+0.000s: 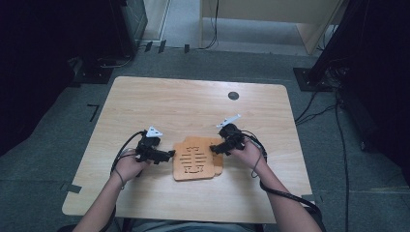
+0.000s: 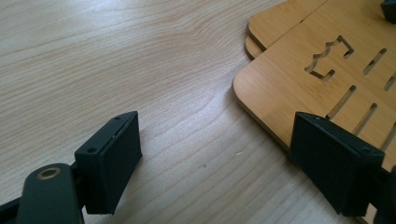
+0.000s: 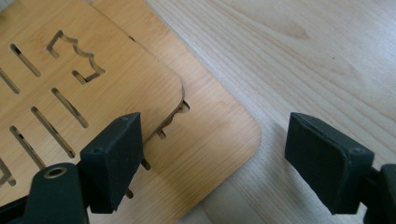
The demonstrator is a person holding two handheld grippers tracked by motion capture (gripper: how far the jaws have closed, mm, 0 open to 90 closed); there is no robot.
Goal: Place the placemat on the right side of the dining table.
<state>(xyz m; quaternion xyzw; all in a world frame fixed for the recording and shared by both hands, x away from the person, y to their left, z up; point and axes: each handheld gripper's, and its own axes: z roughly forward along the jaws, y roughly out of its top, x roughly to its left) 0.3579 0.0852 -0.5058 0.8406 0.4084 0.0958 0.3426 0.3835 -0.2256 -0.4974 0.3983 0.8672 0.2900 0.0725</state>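
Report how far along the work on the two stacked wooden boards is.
Done: both tools sit at the stack, the left tool at its left edge, the right tool at its right. In hand: nothing gripped; both are open. Left: the top board rests skewed on the lower board, unseparated.

Two flat wooden boards are seen lying stacked near the front middle of the table. The upper board (image 1: 193,158) is cut through with slots and a notched bracket-shaped opening, and its corners are rounded. The lower board (image 3: 219,140) is laid askew beneath it, so that a rounded corner and one edge are left showing at the side.
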